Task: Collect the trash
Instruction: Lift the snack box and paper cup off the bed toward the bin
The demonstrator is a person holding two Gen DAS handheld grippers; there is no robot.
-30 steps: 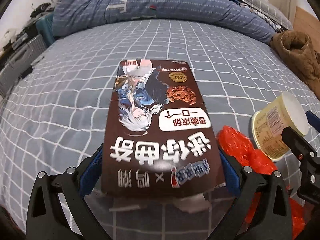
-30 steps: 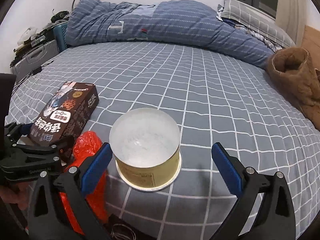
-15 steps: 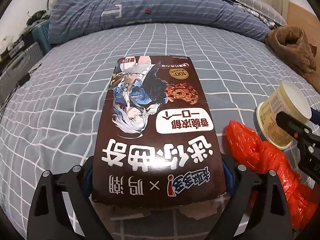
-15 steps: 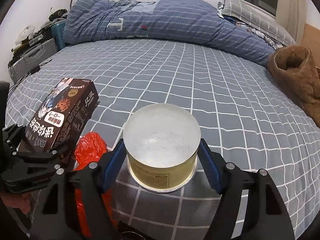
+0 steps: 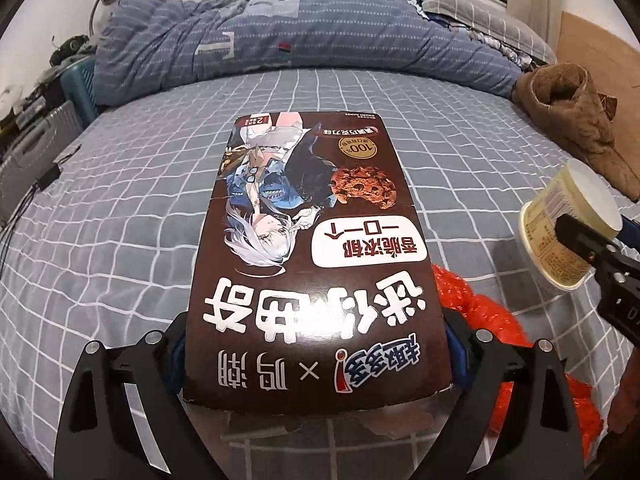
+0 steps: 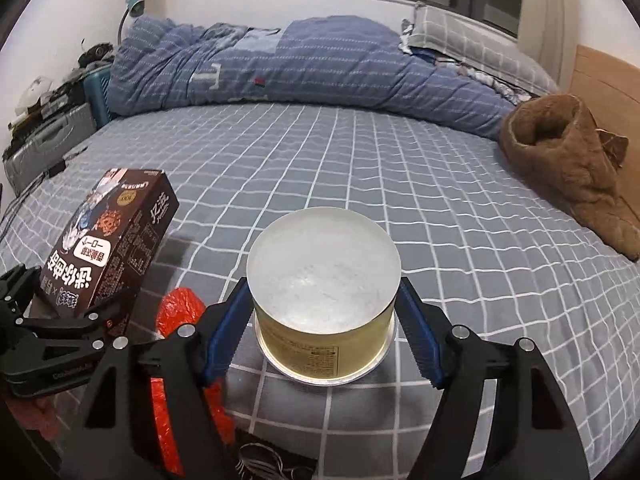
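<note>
- The cookie box (image 5: pixel 312 264) is clamped by the left gripper (image 5: pixel 316 344), tilted up above the bed (image 5: pixel 120 208), near its front edge.
- The yellow cup (image 6: pixel 324 292), upside down, is gripped between the right gripper (image 6: pixel 324 324) jaws.
- A red bag (image 6: pixel 180 308) lies between both; open sheet is seen beyond.

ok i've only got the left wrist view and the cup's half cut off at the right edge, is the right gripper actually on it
observer: yes, the right gripper has a blue pad pressed against each side of the cup.
operator: which way up is the cup
observer: upside down. Its base faces the right camera and its wide rim points down at the bed.
operator: and my box from the side
observer: the box sits tilted in the left gripper, far end raised clear of the bed, with a shadow beneath it.
</note>
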